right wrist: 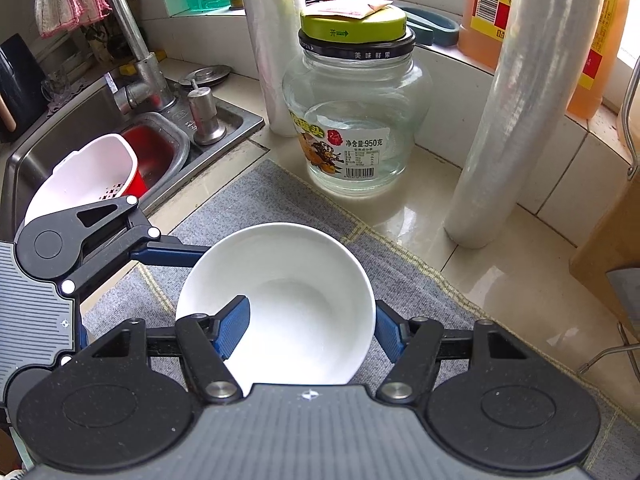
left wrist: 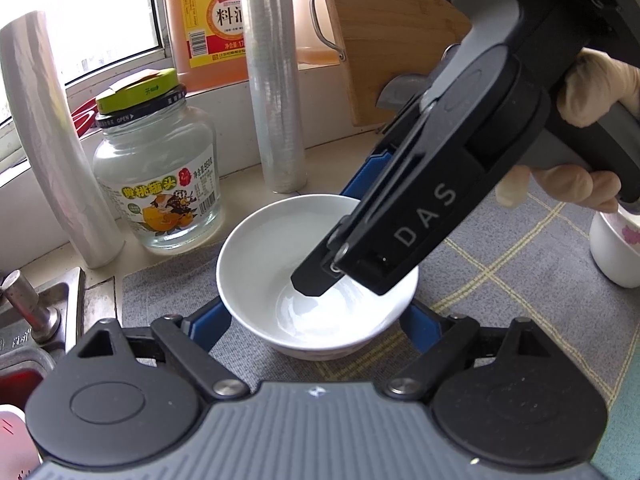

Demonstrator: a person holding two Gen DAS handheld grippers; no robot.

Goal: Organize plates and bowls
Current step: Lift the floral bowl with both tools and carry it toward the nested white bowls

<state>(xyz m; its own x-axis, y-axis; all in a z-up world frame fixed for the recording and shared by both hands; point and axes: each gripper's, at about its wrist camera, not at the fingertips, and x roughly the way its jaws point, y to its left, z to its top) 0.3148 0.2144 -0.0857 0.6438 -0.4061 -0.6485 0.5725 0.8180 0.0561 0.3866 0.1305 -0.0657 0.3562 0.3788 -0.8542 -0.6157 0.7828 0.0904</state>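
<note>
Left wrist view: white bowl (left wrist: 316, 276) sits on the grey mat (left wrist: 500, 280) on the desk, beside the jar (left wrist: 160, 184). My left tool (left wrist: 316, 324) is spread wide around its base. My right tool (left wrist: 320, 280) dips inside; rim may slip.

Right wrist view: right tool (right wrist: 308, 328) straddles the rim, not clamped. Bowl (right wrist: 288, 288) glossy, empty.

Home kitchen: steel sink (right wrist: 60, 140), faucet (right wrist: 132, 40), cooking-wine jug (left wrist: 208, 20).

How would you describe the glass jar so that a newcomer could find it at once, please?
Start at the window ledge behind the grey mat. The glass jar stands between two upright rolls of plastic wrap; it alone is see-through, with a green lid and a fruit label.
</note>
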